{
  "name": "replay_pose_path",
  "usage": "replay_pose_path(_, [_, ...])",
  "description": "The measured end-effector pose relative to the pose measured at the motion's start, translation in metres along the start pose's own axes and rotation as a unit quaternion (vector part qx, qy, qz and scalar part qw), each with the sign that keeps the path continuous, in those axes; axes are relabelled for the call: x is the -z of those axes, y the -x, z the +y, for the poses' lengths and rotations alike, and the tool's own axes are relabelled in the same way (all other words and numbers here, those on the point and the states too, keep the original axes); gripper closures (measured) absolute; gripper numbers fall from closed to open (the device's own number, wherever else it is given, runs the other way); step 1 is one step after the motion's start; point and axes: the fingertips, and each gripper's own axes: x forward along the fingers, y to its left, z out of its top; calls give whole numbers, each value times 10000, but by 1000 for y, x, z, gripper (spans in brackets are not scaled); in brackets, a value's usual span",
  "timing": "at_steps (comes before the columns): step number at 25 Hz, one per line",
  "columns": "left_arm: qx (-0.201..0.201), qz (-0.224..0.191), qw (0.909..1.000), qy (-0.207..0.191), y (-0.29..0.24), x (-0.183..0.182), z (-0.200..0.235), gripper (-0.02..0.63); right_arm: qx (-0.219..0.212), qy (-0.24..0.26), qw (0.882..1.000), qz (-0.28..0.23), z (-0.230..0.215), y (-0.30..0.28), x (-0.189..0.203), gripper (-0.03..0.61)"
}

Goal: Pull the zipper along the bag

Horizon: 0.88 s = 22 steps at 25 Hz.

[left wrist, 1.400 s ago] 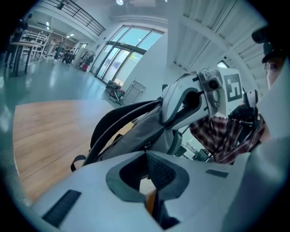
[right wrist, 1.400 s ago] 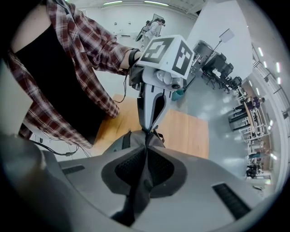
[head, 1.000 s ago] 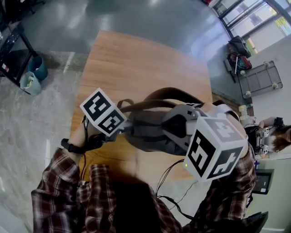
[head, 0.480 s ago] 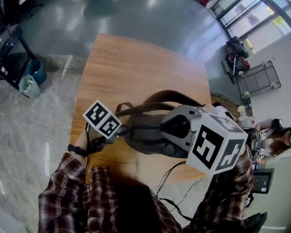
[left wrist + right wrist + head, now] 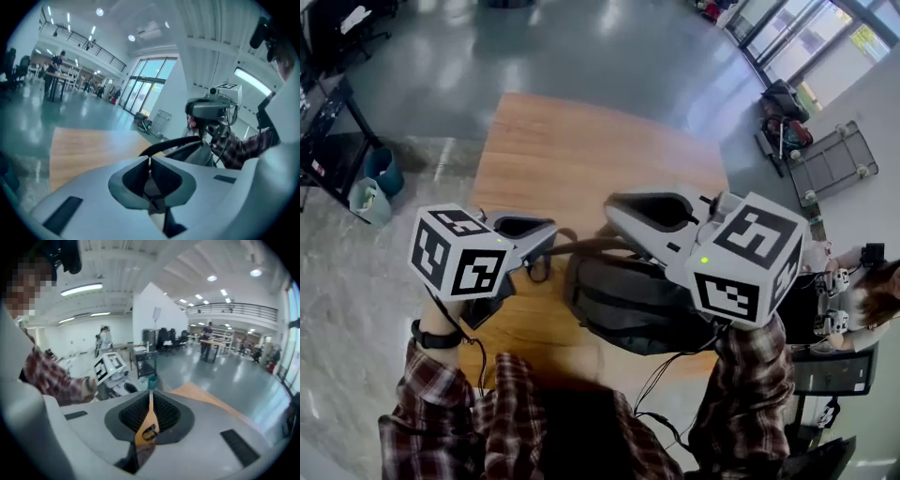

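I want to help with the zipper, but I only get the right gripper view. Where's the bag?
Observer: The head view shows a dark grey backpack lying on the wooden table, in front of the person.
Operator: Is the other gripper holding it?
Observer: No. The left gripper view shows the left gripper with its fingers together, nothing pinched.
Operator: And mine?
Observer: In the head view, the right gripper hangs above the backpack, tip pointing toward the left gripper.
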Motion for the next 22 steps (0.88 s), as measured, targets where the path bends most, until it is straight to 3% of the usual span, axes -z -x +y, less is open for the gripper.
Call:
replay_pose_path(3, [-712,-803,9940,-214,15,-37,-22,598,607,-862,9889,-1045,0,14,-21,545])
replay_pose_path(6, [-1391,-1650,9758,-358,33,-61,-44,598,1296,-1189,9669,-1846,8,37,-28,545])
replay_pose_path(8, [-1751,-2003,9626,-504,42,-68,-58,598,1802,-1226,9521,-2144,11,48,-24,545])
replay_pose_path(11, [-2164,-2192,9491,-659,46,-63,-73,598,2488,-1254,9300,-2399,8,54,-5,568])
replay_pose_path(13, [-2424,-2235,9406,-811,47,-54,-77,598,2668,-1293,9202,-2556,9,50,11,569])
replay_pose_path(17, [-2757,-2334,9256,-1127,47,-44,-80,598,2702,-1256,9201,-2542,19,38,36,569])
replay_pose_path(22, [-2925,-2371,9172,-1301,48,-49,-86,598,2668,-1413,9134,-2731,13,48,45,569])
